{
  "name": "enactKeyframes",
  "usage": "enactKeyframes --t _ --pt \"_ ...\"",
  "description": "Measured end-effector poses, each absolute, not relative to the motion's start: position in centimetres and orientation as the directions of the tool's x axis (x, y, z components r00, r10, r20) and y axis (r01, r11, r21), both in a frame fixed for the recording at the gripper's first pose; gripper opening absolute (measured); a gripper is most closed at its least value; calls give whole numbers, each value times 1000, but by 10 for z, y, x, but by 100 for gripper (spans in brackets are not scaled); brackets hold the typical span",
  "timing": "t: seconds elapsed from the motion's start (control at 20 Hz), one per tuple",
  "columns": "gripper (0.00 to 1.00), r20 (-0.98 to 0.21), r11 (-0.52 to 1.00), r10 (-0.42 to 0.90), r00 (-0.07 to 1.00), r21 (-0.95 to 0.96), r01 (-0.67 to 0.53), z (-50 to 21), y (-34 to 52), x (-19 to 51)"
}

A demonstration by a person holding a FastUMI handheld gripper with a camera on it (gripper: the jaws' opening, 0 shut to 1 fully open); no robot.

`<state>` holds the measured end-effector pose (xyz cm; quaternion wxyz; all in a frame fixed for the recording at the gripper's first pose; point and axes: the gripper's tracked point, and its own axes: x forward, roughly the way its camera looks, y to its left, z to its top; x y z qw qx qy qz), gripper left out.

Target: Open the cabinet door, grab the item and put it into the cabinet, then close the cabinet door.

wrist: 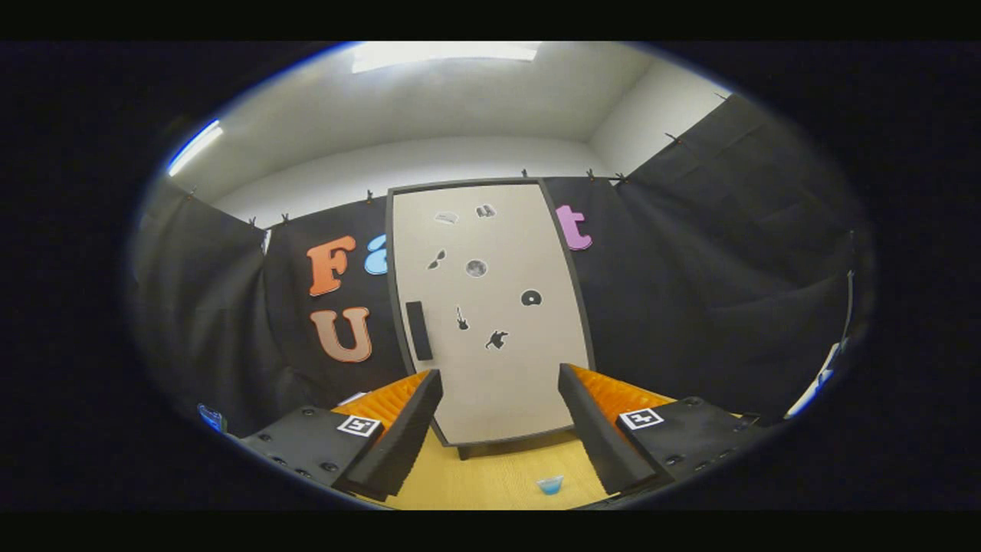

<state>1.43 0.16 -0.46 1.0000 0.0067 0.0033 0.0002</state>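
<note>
Gripper view is taken from low over a wooden surface [490,479], with the gripper [500,429] held level and aimed straight at the cabinet [490,307]. Its two fingers are spread wide apart and nothing is held between them; only bare surface and the lower part of the cabinet are seen in the gap. The left finger [398,437] is angled inward toward the cabinet's lower left corner, and the right finger [594,429] is angled inward toward its lower right corner, so that the cabinet is framed between the two tips. Neither finger is seen to touch the cabinet; whether the tips are close to its front cannot be told.

The cabinet is stood upright on the surface, beyond the fingers and against the black cloth wall [728,268]. Its door [498,368] is shut, pale and flat inside a dark frame, and is dotted with several small dark stickers [476,267]. A dark vertical handle [418,330] is fixed near the door's left edge, above the tip of the left finger.

A small blue item [549,484] is set on the surface in front of the cabinet, well short of its base, just beside the inner edge of the right finger and not touched by it. Its exact kind is too small to be told.
</note>
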Motion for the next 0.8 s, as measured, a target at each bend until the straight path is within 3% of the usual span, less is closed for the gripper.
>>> enactKeyframes --t 0.35,0.55,0.8 --pt "97 20 997 79 997 9 -79 9 32 53" --pt "97 14 985 171 985 0 -171 18 73 114" --pt "97 -29 979 196 980 -57 -198 16 113 205"
